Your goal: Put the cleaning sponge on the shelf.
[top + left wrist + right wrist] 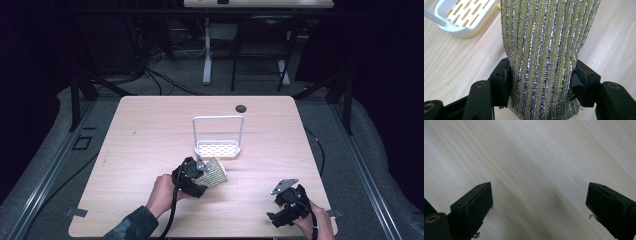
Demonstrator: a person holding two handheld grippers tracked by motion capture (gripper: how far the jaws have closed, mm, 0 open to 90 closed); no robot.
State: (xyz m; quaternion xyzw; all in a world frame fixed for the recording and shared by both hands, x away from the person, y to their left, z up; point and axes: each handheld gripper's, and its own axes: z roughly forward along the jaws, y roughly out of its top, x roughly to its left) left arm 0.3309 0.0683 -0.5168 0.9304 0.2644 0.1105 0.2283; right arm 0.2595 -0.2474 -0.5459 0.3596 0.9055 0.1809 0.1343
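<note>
Glinting gold-silver ribbed sponge, pinched.

A darkened lab or recording studio, as I see it from the high view: my light wooden worktop stands alone under a pool of light, ringed by black metal framing and rails on a grey carpeted floor. Bundles of black cables trail across the floor behind it, past the white legs of a second desk at the back wall. Dark drapes close off both sides. The handheld gripper with a camera riding on it and a trailing cable marks this as a data-collection rig, not a home or shop.
</note>
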